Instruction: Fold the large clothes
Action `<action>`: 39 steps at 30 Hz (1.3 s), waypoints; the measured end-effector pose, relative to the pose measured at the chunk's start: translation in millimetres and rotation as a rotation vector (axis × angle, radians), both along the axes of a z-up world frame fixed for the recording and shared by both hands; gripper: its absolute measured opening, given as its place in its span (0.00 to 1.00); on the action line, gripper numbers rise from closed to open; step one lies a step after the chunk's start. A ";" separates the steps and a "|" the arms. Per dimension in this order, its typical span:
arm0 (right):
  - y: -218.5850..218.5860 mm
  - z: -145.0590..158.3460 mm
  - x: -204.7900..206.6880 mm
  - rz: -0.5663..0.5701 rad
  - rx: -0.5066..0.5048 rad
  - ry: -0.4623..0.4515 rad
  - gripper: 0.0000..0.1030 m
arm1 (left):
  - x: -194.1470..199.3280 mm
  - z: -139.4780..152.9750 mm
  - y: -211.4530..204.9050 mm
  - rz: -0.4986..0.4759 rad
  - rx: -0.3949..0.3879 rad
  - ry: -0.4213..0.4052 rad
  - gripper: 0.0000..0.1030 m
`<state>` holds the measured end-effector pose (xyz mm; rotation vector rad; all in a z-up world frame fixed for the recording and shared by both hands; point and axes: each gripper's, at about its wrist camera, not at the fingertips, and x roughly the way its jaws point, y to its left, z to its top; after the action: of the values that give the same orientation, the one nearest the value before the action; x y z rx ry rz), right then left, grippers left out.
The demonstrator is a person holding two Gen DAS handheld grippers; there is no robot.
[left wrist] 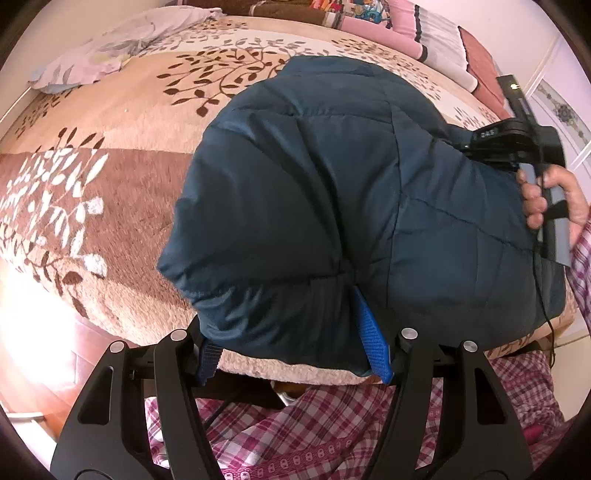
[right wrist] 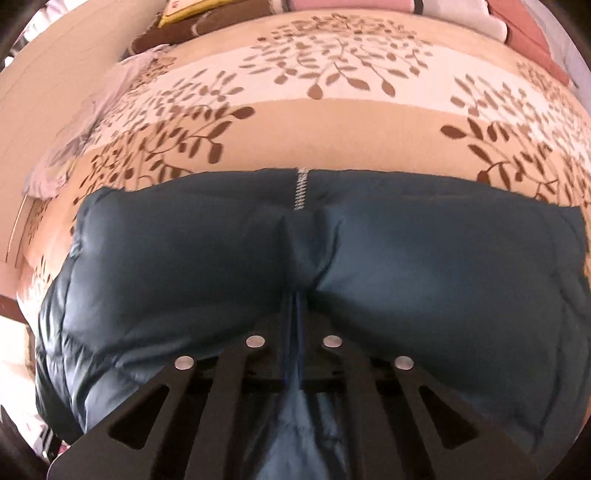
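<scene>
The jacket (left wrist: 332,206) is lying across the middle of the frame on the blanket (left wrist: 110,122). The right gripper (right wrist: 294,295) is pinching a fold by the zipper (right wrist: 301,192); the left gripper (left wrist: 295,354) is spreading wide around the hem (blue fingers (left wrist: 373,343) touching fabric). The slick, puffy fabric is likely to slip free or spring back open if tugged unevenly.

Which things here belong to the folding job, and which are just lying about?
Job:
- dark blue puffer jacket, on the leaf-patterned blanket
- left gripper, jaws open around the jacket's edge
- right gripper, jaws shut on jacket fabric

Lying about:
- pale floral pillow
- stacked folded bedding
</scene>
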<state>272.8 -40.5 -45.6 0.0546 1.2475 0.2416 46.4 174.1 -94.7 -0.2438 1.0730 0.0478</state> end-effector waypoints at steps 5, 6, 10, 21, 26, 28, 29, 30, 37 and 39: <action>-0.8 -12.5 13.8 -0.008 0.003 0.007 0.00 | 1.8 6.7 -0.1 0.023 -0.019 -0.018 0.64; -0.4 -13.6 16.2 -0.013 0.000 0.010 0.00 | 2.9 8.0 0.7 0.031 -0.031 -0.020 0.65; -1.7 -14.4 22.2 -0.013 0.004 0.023 0.00 | 6.7 10.7 6.7 0.062 -0.096 -0.014 0.67; -47.5 56.5 -71.7 0.023 0.206 -0.040 0.00 | -3.5 11.5 6.7 0.045 -0.163 -0.057 0.28; -38.0 16.8 -83.0 0.052 0.139 0.053 0.00 | -5.9 12.6 11.0 0.066 -0.204 -0.049 0.34; -32.8 2.2 -76.6 0.066 0.118 0.056 0.00 | -6.4 15.7 13.9 0.078 -0.207 -0.056 0.40; -30.4 -1.7 -73.9 0.069 0.110 0.055 0.00 | -6.9 17.2 13.0 0.080 -0.199 -0.056 0.45; -28.0 -4.3 -72.5 0.067 0.102 0.054 0.00 | -8.2 17.9 12.8 0.078 -0.195 -0.053 0.51; -19.9 -6.5 -72.0 0.067 0.053 0.040 0.00 | -4.1 14.4 12.1 0.093 -0.253 -0.031 0.62; -17.5 -5.3 -72.2 0.071 0.036 0.035 0.00 | -1.2 12.3 17.4 0.121 -0.304 -0.027 0.65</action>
<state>200.6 -58.0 -50.8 0.0460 1.2817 0.3254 45.2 191.4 -82.4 -0.5821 1.0361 -0.0105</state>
